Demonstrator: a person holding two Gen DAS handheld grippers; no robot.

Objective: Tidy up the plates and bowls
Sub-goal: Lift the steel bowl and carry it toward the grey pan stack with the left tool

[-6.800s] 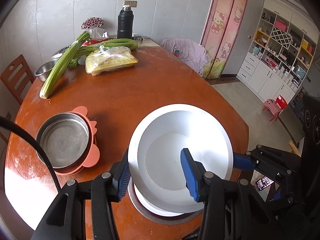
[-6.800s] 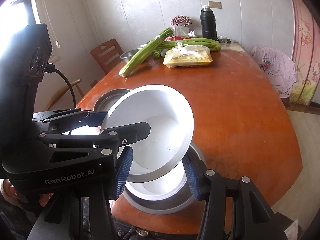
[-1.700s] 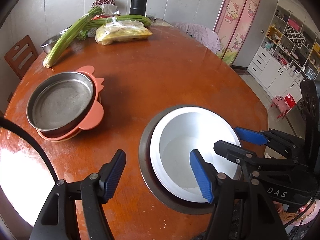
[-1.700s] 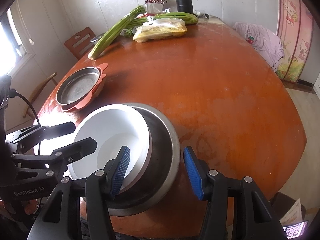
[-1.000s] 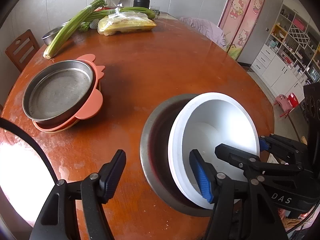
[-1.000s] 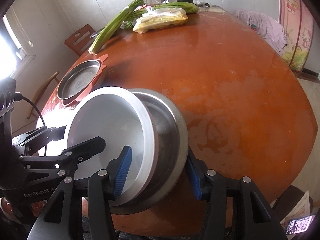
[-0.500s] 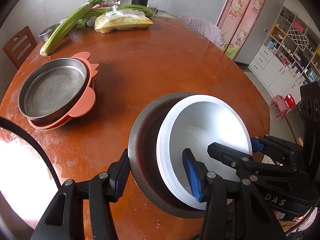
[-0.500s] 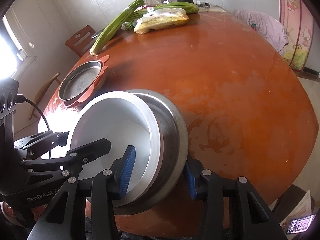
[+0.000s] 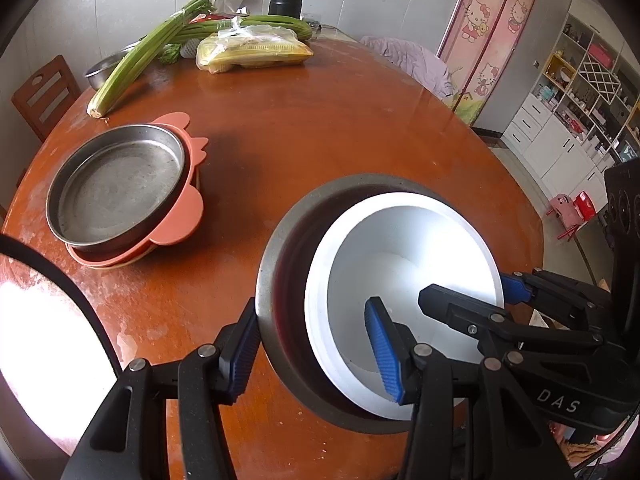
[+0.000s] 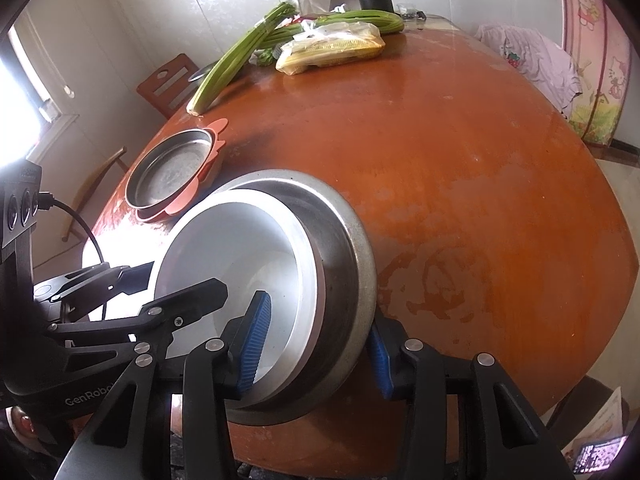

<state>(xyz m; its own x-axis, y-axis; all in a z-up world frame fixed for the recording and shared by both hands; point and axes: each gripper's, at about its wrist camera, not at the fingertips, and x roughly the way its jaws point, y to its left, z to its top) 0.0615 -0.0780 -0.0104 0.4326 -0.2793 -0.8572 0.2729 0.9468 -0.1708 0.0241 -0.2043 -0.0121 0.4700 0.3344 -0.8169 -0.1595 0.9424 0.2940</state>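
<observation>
Clamping opposite rims of the nested bowls (image 9: 360,248), both grippers, left gripper (image 9: 312,344) and right gripper (image 10: 316,344), face the plate stack (image 9: 120,192) forward-left, nearer the left.

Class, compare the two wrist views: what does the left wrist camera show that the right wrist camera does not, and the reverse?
Only the left wrist view shows the white shelving unit and the small red chair.

Only the right wrist view shows the bright window and a phone screen on the floor.

Both show the white bowl nested in the steel bowl, both grippers clamping the rims, the steel plate on the orange plate, and the celery.
</observation>
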